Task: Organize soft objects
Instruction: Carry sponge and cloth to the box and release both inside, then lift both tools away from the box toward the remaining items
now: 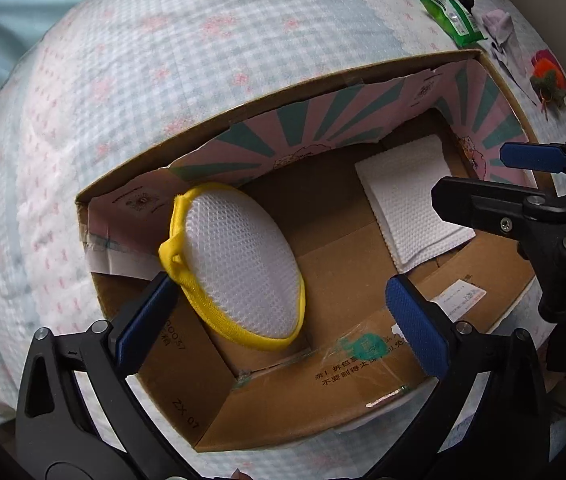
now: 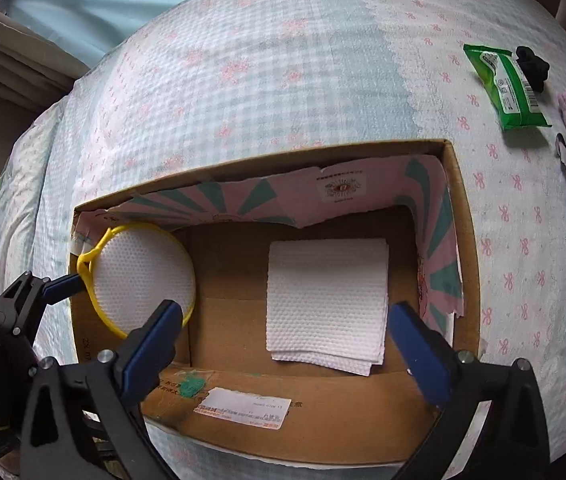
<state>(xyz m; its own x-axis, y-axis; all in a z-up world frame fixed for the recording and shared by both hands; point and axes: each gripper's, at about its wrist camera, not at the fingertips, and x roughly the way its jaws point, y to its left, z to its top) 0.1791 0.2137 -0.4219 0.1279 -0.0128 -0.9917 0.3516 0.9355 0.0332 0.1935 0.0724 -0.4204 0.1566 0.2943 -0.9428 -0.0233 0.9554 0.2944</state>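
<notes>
Hovering over cardboard box [image 1: 363,408] on bed [image 1: 163,60]: left claw [image 1: 279,316] spread, one finger touching yellow-rimmed mesh pad [image 1: 243,264] leaning against box's left wall. Right claw [image 2: 287,340] spread, empty, above folded tissue [image 2: 327,300]. Left claw nearer pad; long axis tilted upright.

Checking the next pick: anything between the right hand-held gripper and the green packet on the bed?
Yes. The right hand-held gripper sits open over the cardboard box, so the box's right wall lies between it and the green packet. Beyond the wall, only bare bedspread.
</notes>
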